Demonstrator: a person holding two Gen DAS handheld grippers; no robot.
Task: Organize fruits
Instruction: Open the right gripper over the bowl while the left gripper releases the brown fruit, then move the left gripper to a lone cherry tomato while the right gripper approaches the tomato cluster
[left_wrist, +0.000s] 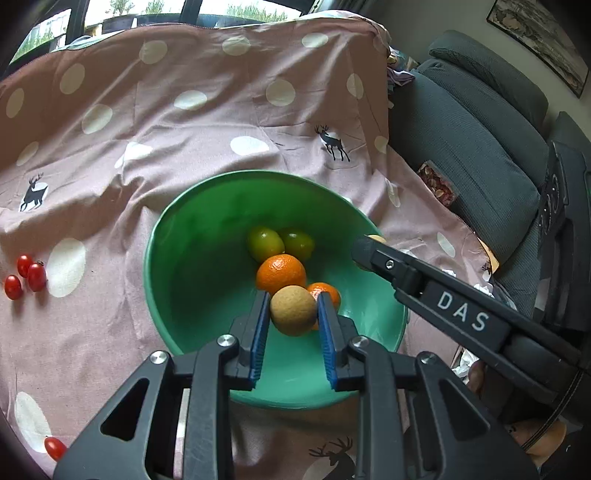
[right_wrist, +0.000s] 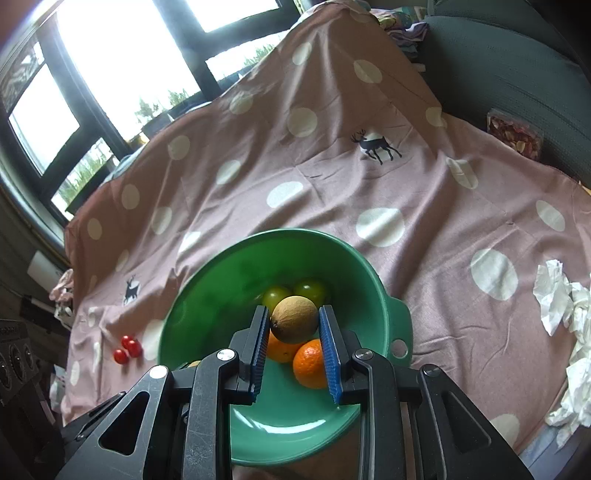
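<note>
A round green plastic bowl (left_wrist: 177, 266) sits on a pink cloth with white polka dots and black deer prints (left_wrist: 207, 122) spread over the tabletop. In the bowl lie two orange mandarins, the larger (left_wrist: 280, 272) just beside the smaller (left_wrist: 327, 290), and two glossy green round fruits (left_wrist: 265, 243) touching at the far side.

Each pair of tongs pinches one tan, rough-skinned round fruit between its blue ribbed pads. The left tongs (left_wrist: 293, 312) hold theirs (left_wrist: 293, 309) above the bowl's inside, in front of the mandarins. The right tongs (right_wrist: 293, 325) hold the other tan fruit (right_wrist: 294, 318) likewise over the bowl, partly covering the green fruits behind. That makes two tan fruits, both held over the bowl.

On the cloth left of the bowl three small red cherry tomatoes (left_wrist: 27, 275) cluster together, and a fourth (left_wrist: 55, 448) lies apart near the lower edge. In the left view, the right tool's black arm marked "DAS" (left_wrist: 461, 312) crosses over the bowl's right rim. Crumpled white tissue (right_wrist: 565, 325) lies on the cloth to the right, and a dark grey cushioned sofa (left_wrist: 480, 129) stands beyond.
</note>
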